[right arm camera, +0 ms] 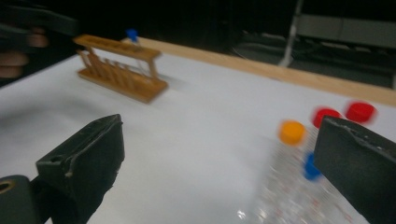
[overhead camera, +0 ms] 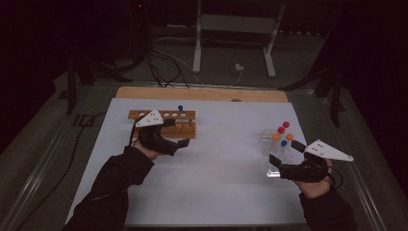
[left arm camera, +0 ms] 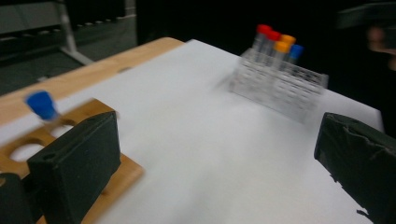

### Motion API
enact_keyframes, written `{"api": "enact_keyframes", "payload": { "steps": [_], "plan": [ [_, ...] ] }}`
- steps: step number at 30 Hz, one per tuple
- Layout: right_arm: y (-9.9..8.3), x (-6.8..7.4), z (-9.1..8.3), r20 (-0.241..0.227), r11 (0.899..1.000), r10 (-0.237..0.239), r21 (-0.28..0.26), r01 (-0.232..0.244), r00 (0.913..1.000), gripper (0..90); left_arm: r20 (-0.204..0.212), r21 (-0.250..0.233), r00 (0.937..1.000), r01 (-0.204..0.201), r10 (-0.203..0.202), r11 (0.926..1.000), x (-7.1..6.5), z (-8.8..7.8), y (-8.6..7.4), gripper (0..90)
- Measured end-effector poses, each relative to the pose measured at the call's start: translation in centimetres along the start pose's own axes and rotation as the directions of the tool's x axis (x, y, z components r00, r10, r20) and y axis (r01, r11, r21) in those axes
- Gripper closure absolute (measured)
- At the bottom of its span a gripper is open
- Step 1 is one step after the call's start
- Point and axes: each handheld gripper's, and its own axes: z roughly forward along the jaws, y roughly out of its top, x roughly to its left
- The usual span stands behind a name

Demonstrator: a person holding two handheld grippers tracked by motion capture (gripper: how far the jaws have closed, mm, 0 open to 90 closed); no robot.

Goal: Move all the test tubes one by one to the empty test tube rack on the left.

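Left gripper level just beside wooden rack, jaws spread, empty (blue-capped tube stands in rack). Right gripper well apart from it, at clear rack, jaws spread, empty.

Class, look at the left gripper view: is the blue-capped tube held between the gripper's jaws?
No. The blue-capped tube stands in the wooden rack, outside the open jaws.

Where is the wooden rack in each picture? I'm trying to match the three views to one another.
High view: the wooden rack lies at left of centre on the white sheet, just beyond the left gripper.
Left gripper view: it sits at the lower left corner, partly behind the near jaw.
Right gripper view: it stands at upper left, far across the sheet.
Shared landmark: the blue-capped tube standing in it.
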Motion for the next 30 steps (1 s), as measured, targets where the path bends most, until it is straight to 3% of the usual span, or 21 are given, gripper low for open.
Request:
{"api": "enact_keyframes", "payload": {
  "steps": [7,9,18,22,30],
  "plan": [
    [-2.0,-2.2,1.5,0.058,0.996,0.021,0.088,-0.026,0.9981,8.2,0.022,-0.031,0.9997,0.006,-0.005,0.9995,-1.7,-1.3,-1.5,1.3],
    [-2.4,-2.6,1.9,0.086,0.994,0.032,0.101,-0.041,0.9958,19.9,0.025,-0.037,0.9996,0.012,-0.011,0.9992,-2.0,-1.4,-1.8,1.3],
    [-3.3,-4.1,3.5,0.14,0.981,0.068,0.17,-0.092,0.9878,47.5,0.046,-0.021,0.9989,-0.004,0.005,0.9998,-2.6,-1.2,-2.4,1.3],
    [-3.4,-4.7,4.2,0.179,0.974,0.101,0.182,-0.134,0.9787,60.0,0.044,-0.017,0.999,-0.006,0.007,0.9998,-2.6,-1.1,-2.5,1.3],
    [-3.4,-4.8,5.2,0.191,0.969,0.084,0.215,-0.125,0.9781,70.6,0.043,-0.011,0.9991,0.0,0.0,0.9999,-2.4,-1.1,-2.7,1.3]
  ]
}}
